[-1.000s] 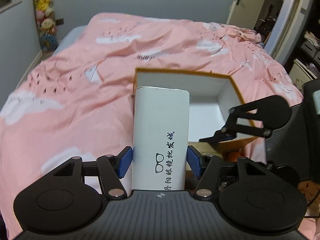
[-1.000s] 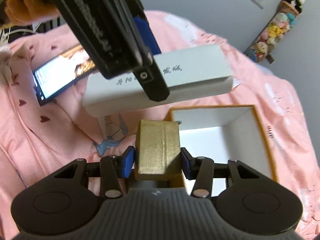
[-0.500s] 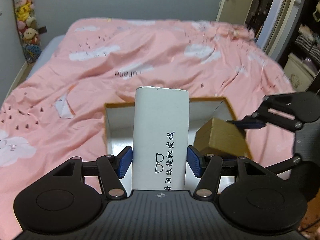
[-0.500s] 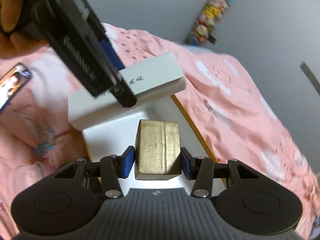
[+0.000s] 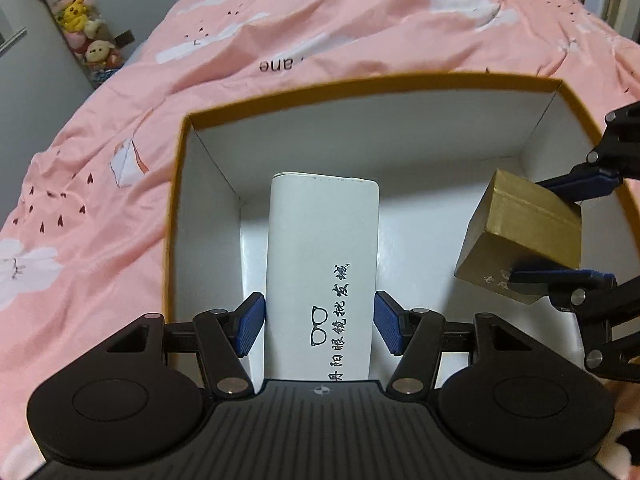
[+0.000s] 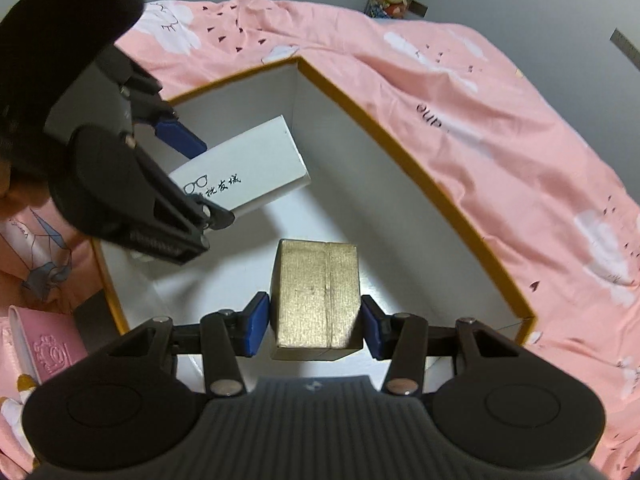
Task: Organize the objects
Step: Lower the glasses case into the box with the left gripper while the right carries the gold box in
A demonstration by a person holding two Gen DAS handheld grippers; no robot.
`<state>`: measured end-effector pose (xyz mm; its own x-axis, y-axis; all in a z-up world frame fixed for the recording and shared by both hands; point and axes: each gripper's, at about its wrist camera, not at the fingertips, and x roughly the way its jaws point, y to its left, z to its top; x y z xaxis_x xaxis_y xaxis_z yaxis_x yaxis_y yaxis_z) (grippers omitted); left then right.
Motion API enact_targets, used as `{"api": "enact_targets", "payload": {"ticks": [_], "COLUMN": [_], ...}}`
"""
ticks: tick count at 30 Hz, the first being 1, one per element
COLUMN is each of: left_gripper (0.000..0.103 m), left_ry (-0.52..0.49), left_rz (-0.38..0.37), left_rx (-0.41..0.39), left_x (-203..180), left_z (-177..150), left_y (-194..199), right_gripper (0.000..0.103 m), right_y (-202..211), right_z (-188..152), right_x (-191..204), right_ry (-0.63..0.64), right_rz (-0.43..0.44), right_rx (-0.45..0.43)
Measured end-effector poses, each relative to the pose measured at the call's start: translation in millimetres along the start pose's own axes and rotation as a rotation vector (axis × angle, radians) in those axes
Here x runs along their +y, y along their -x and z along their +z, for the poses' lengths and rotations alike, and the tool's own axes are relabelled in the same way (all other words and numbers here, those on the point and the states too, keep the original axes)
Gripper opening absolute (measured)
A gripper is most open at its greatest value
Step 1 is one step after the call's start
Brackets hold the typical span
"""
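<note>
A bed under a pink cloud-print quilt (image 5: 320, 36) carried an open storage box (image 5: 360, 82) with an orange rim and white inside walls; a column of plush toys (image 5: 86, 36) hung against the grey wall behind. The left gripper (image 5: 320, 322) had its fingers clamped on a white glasses case (image 5: 322, 268), held lengthwise and angled down into the box's left half. The right gripper (image 6: 314, 324) had its fingers closed on a gold box (image 6: 316, 300), hanging inside the box toward the right wall.

To place them well, each item probably should be lowered until its underside met the white floor before letting go, keeping them apart so neither fouled the other.

The left wrist view showed the gold box side-on, clear of the floor, with printed characters on its lower face. The right wrist view alone showed a pink embossed item (image 6: 46, 350) lying on the quilt outside the box's near corner.
</note>
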<state>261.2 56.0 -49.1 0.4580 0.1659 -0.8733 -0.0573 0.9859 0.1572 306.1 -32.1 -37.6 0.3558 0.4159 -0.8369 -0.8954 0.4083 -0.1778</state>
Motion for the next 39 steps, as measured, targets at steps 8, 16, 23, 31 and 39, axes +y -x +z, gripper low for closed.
{"api": "enact_targets", "payload": {"ticks": [8,16,23,31,39], "left_gripper": [0.069,0.071,0.072,0.070,0.070], "left_ry": [-0.058,-0.124,-0.132,0.034,0.240], "left_rz": [0.135,0.204,0.290,0.124,0.026], "left_rx": [-0.002,-0.018,-0.071,-0.207,-0.303], "left_x": [-17,-29,-24,8,60], "left_z": [-10,-18,-20,-11,-3], "left_y": [-12,-19,-14,22,45], "right_gripper": [0.050,0.050,0.050,0.050,0.050], "right_y": [-21,-23,-20,-15,-18], "right_z": [1,1,-1,8,34], "right_x": [5,15,16,19,28], "right_ry": [-0.007,0.001,0.007,0.073,0.237], "right_rz": [0.026,0.018,0.011,-0.008,-0.065], "right_rx": [0.042,0.076,0.083,0.054,-0.008]}}
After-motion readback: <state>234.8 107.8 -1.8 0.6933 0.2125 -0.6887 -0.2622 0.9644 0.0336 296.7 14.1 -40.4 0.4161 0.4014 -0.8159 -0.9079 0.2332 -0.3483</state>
